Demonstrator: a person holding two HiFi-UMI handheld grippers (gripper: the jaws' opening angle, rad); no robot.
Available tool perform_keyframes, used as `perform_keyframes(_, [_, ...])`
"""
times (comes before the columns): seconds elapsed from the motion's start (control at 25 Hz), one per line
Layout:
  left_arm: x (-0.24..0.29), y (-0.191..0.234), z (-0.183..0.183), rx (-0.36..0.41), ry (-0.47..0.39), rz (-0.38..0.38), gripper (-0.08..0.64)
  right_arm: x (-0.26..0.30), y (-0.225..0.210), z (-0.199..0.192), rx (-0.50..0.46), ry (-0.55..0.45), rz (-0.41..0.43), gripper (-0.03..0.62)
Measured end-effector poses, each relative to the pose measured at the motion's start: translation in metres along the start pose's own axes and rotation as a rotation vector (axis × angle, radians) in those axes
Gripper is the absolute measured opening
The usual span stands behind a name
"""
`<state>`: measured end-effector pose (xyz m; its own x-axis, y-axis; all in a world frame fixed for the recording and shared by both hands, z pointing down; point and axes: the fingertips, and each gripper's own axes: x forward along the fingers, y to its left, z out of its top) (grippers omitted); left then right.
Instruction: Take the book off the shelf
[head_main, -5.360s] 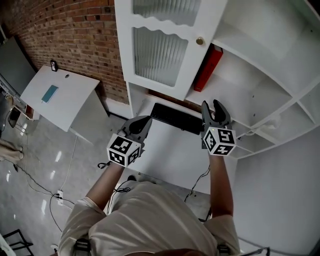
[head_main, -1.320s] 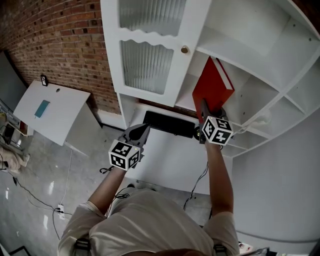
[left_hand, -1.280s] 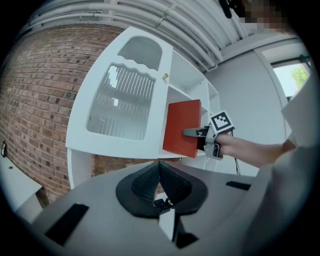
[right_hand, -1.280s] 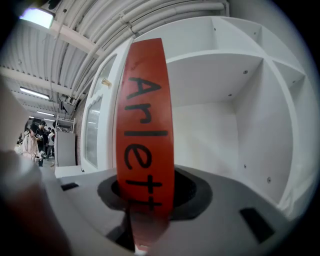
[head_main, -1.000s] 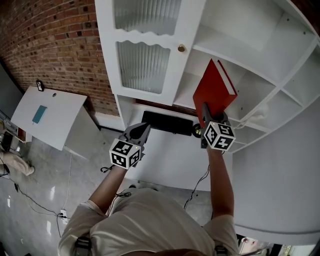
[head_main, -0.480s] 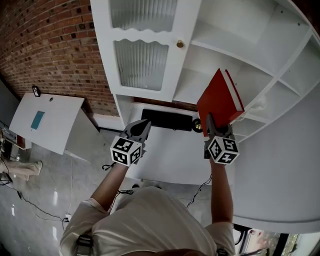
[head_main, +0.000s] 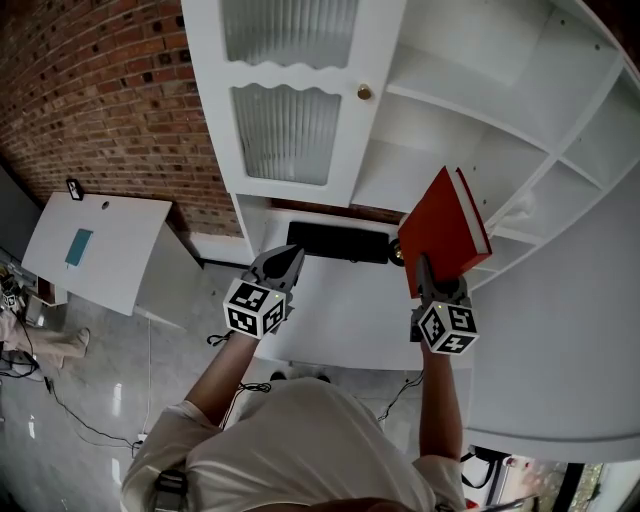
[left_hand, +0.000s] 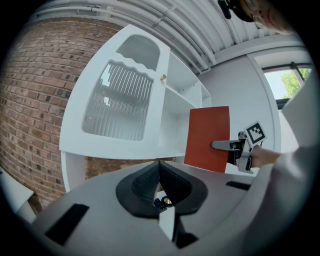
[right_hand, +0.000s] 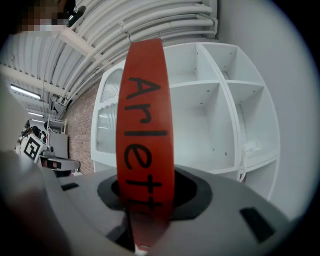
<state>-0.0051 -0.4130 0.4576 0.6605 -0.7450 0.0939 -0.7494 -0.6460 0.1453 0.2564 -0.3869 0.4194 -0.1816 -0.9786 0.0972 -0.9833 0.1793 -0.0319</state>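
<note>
A red book (head_main: 442, 233) is out of the white shelf unit (head_main: 470, 120) and hangs in front of it, held upright by its lower end. My right gripper (head_main: 428, 280) is shut on it; in the right gripper view its red spine (right_hand: 145, 135) with black letters fills the middle between the jaws. The left gripper view shows the book's red cover (left_hand: 207, 137) with the right gripper (left_hand: 220, 145) clamped on its edge. My left gripper (head_main: 283, 262) is held level over the desk, jaws shut, nothing between them (left_hand: 159, 175).
A white cabinet door (head_main: 290, 95) with ribbed glass and a brass knob (head_main: 365, 92) stands left of the open shelves. Below lie a white desk (head_main: 340, 310) with a black keyboard (head_main: 336, 241). A brick wall (head_main: 110, 90) and a slanted white table (head_main: 90, 245) are at the left.
My right gripper has carried the red book out of the shelf compartment, toward me and down. The left gripper has stayed where it was.
</note>
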Motion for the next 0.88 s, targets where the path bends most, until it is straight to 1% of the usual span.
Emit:
perform_keyframes(0.4, [-0.006, 0.000, 0.001, -0.004, -0.002, 0.002, -0.006, -0.018, 0.007, -0.023, -0.008, 0.037, 0.000, 0.158])
perform_keyframes(0.88, [-0.010, 0.000, 0.004, -0.004, -0.009, 0.009, -0.006, -0.017, 0.015, -0.023, -0.004, 0.036, 0.020, 0.158])
